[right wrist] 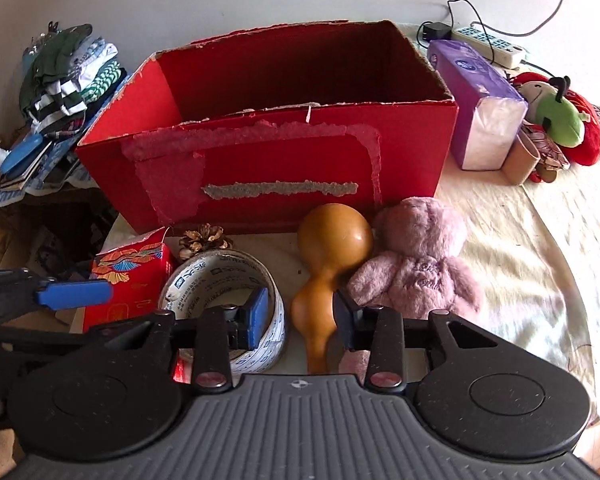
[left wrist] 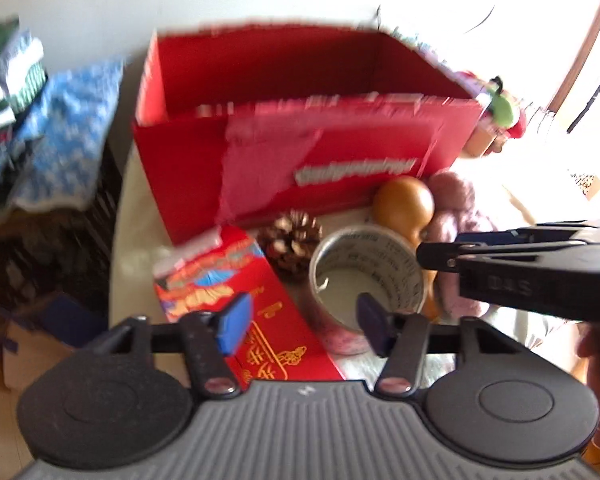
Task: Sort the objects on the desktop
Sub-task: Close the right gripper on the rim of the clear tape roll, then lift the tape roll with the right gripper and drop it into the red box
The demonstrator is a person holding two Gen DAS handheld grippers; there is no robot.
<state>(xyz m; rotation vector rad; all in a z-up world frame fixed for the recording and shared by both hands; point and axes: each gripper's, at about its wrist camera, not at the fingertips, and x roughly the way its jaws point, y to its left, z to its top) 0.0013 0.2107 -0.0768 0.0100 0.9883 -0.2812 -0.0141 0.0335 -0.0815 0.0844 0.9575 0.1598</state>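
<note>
Gourd (right wrist: 329,276) lying on cloth-covered surface (right wrist: 520,248) before red box (right wrist: 260,152), between tape roll (right wrist: 224,300) and pink plush (right wrist: 416,264), touching plush; right hand-held gripper (right wrist: 300,316) released, straddling gourd neck; left hand-held gripper (left wrist: 300,322) released above tape roll and red packet (left wrist: 236,280).

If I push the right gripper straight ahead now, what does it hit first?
Most likely the gourd: its neck lies between the open right gripper fingers. The red box stands behind it. Depth is uncertain.
</note>
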